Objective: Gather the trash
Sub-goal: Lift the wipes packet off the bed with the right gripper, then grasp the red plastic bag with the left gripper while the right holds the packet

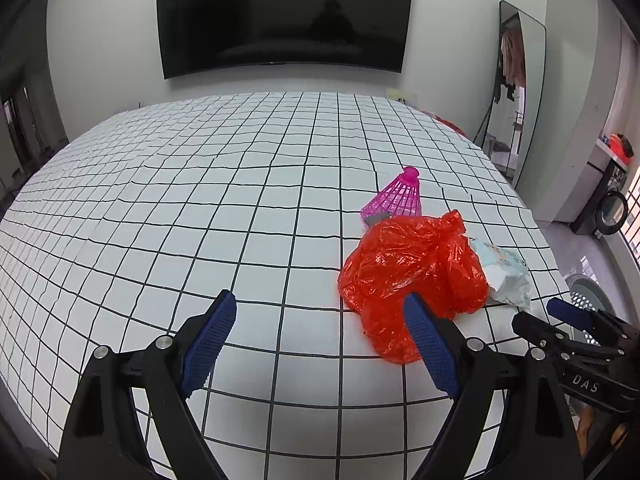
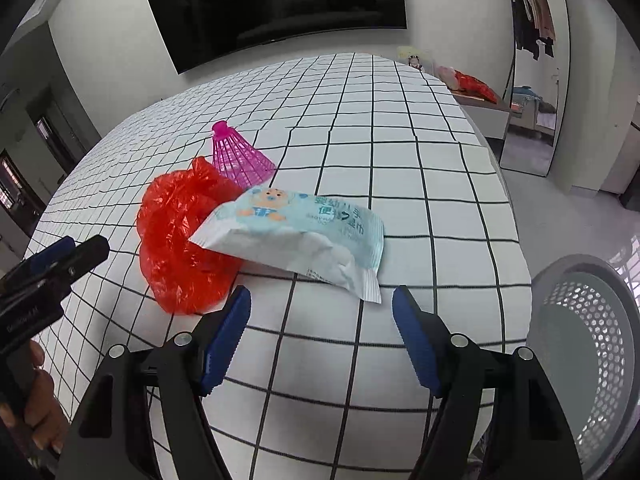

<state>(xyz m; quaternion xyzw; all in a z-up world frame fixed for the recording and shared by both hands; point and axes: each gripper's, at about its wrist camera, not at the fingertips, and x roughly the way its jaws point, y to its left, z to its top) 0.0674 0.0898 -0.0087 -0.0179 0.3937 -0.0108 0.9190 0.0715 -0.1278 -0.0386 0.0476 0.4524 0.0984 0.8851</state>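
Note:
A crumpled red plastic bag (image 1: 412,268) lies on the grid-patterned bed (image 1: 200,200), with a pink shuttlecock (image 1: 396,196) behind it and a light-blue wet-wipe packet (image 1: 508,268) at its right. My left gripper (image 1: 320,316) is open and empty, its right finger just in front of the bag. In the right wrist view the packet (image 2: 296,236) leans on the red bag (image 2: 180,232), with the shuttlecock (image 2: 240,156) behind. My right gripper (image 2: 322,308) is open and empty, just short of the packet's near edge.
A grey perforated bin (image 2: 592,344) stands on the floor right of the bed (image 2: 400,140); it also shows in the left wrist view (image 1: 588,300). A dark TV (image 1: 284,16) hangs on the far wall. A mirror (image 1: 520,92) leans at the right.

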